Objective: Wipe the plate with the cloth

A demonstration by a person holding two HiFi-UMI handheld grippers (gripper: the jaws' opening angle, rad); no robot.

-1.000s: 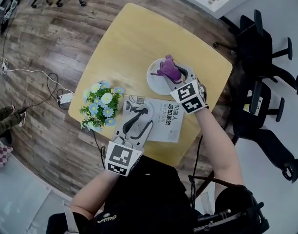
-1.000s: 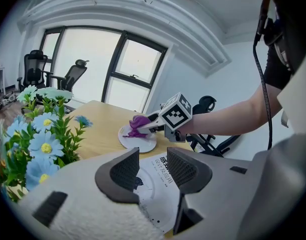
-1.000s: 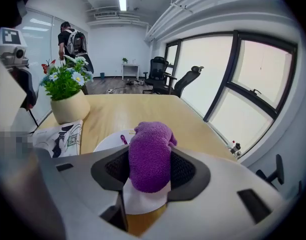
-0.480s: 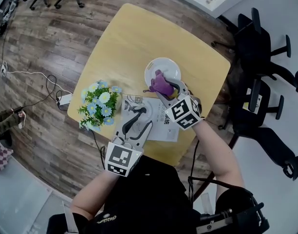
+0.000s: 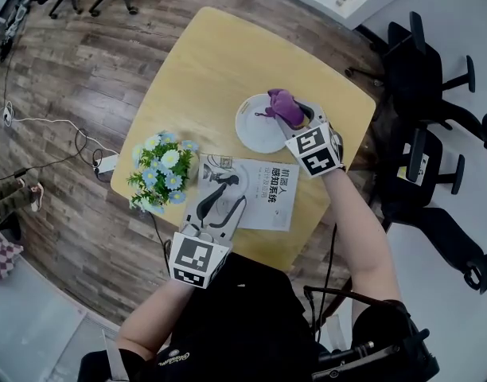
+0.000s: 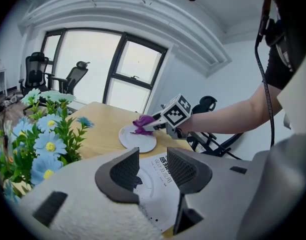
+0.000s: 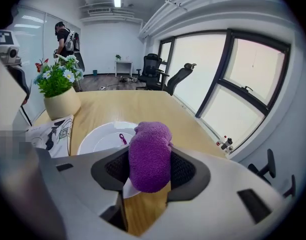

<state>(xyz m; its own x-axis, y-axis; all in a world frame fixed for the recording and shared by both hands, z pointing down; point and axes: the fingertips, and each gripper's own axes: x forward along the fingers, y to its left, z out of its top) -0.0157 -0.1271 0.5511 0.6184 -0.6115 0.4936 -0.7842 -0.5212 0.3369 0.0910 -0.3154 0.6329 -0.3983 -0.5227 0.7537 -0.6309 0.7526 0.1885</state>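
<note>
Cloth (image 7: 149, 151) is clamped between the jaws of the right gripper (image 5: 293, 115), at the plate (image 5: 250, 130) rim.

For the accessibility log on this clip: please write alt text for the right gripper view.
The right gripper is shut on a bunched purple cloth, held over the near rim of a white plate on a wooden table. Left of the plate sit a printed booklet and potted flowers; office chairs stand by large windows beyond.

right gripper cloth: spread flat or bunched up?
Bunched. The cloth is a rounded wad clamped between the fingers of the right gripper, at the plate rim.
</note>
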